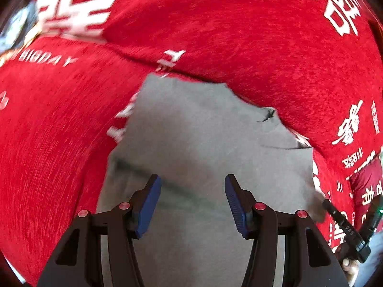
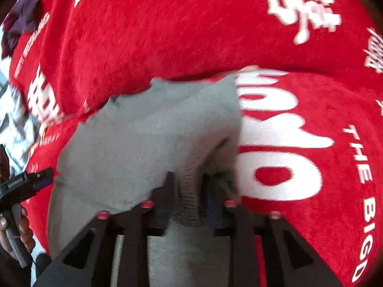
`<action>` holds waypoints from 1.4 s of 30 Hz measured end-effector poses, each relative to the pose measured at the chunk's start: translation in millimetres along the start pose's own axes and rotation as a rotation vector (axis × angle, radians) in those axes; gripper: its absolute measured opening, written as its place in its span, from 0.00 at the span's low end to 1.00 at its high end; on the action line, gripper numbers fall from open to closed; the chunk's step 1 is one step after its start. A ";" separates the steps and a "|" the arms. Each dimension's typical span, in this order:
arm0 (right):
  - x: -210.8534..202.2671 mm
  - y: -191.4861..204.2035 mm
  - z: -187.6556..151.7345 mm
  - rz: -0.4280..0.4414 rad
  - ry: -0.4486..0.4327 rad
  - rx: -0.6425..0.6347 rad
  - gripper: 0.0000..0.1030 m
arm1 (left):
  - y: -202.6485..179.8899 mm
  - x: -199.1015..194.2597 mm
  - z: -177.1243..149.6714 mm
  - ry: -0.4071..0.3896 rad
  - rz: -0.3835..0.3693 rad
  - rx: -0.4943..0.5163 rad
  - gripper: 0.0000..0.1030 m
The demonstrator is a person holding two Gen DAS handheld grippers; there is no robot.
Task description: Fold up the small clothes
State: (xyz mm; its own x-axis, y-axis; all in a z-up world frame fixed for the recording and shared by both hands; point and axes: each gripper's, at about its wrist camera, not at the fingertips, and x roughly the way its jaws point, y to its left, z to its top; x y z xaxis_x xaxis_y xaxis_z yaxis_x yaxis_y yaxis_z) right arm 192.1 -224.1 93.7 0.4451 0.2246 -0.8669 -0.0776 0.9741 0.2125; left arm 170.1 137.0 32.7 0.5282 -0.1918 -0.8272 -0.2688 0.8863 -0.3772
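A small grey garment point(image 1: 196, 131) lies on a red cloth point(image 1: 215, 35) printed with white lettering. My left gripper point(image 1: 192, 179) hovers over the garment's middle, open, its blue pads point(image 1: 148, 205) wide apart with only flat fabric below them. In the right wrist view the grey garment point(image 2: 143, 131) is bunched at its right edge. Its ribbed hem point(image 2: 188, 198) runs up between the fingers of my right gripper point(image 2: 188, 181), which is shut on it. The right gripper's pads are mostly hidden by the fabric.
The red cloth point(image 2: 191, 35) fills most of both views, with folds behind the garment. A dark purple garment point(image 2: 19, 24) lies at the far left. A hand point(image 2: 14, 227) holds the left gripper's handle at the lower left. A black-and-white patterned surface point(image 2: 12, 114) shows past the cloth's left edge.
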 end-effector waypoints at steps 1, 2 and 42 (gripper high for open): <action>-5.0 0.7 2.4 -0.018 -0.024 -0.006 0.36 | -8.1 5.8 5.4 0.005 0.003 0.025 0.55; -9.4 1.2 6.3 -0.025 -0.045 -0.014 0.37 | -15.1 12.0 9.9 0.012 0.008 0.044 0.55; -37.4 76.7 -149.7 -0.065 0.192 -0.449 0.78 | -43.2 -14.1 -145.2 0.070 0.193 0.345 0.83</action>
State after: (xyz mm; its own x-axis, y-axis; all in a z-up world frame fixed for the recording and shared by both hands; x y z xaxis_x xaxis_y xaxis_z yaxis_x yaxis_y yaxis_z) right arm 36.0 -153.6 74.9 0.2922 0.1229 -0.9484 -0.4513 0.8921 -0.0235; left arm 57.3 40.2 0.2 0.4349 -0.0257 -0.9001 -0.0653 0.9961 -0.0599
